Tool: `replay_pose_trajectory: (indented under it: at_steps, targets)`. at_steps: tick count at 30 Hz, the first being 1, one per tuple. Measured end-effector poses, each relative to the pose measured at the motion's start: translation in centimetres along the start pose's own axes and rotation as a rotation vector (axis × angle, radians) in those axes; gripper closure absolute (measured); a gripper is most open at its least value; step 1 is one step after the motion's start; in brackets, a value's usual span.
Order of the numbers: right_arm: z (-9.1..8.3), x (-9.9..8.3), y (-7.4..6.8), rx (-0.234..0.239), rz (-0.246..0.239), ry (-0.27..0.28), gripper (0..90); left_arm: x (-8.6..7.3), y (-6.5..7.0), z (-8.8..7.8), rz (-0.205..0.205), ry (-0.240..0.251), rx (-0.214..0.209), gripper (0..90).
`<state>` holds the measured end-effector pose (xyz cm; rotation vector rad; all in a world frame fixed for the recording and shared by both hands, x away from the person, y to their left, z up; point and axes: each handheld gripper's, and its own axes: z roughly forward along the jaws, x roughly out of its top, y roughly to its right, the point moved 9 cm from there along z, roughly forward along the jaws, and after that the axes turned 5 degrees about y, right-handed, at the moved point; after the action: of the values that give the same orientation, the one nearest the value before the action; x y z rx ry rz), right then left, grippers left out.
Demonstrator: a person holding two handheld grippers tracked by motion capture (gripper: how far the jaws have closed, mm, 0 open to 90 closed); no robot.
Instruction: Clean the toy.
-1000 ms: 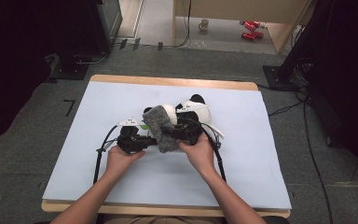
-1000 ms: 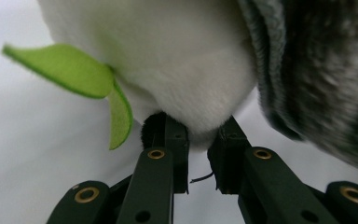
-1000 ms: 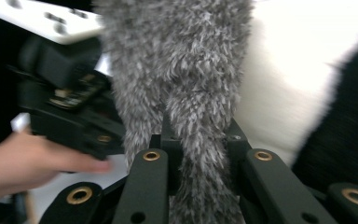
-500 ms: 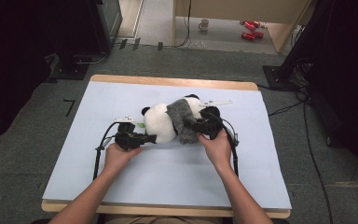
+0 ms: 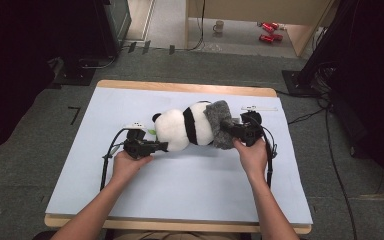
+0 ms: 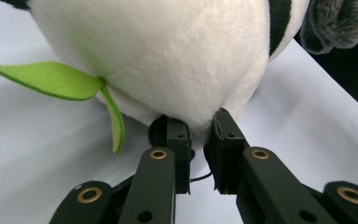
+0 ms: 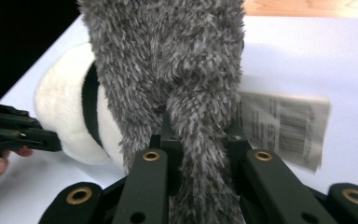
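Two grips are noted: left gripper (image 6: 199, 140) pinched on the panda plush (image 5: 182, 127) mid-table, right gripper (image 7: 199, 140) clamped on its grey fur garment (image 5: 219, 122). Fabric may be torn or slip free if pulled apart harder.

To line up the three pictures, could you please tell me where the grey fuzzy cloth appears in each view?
High view: grey fuzzy cloth right of centre, over the panda's end.
Left gripper view: top right corner.
Right gripper view: centre, running down between the jaws.
Shared landmark: the plush panda.
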<state>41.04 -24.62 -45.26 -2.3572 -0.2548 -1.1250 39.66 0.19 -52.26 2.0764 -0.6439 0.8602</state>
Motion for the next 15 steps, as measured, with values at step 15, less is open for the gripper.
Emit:
replay_pose_trajectory:
  at_steps: [15]
  targets:
    - [0.7, 1.3, -7.6, 0.227, -0.018, 0.008, 78.0, 0.0, 1.0, -0.2, 0.016, 0.041, 0.022, 80.5]
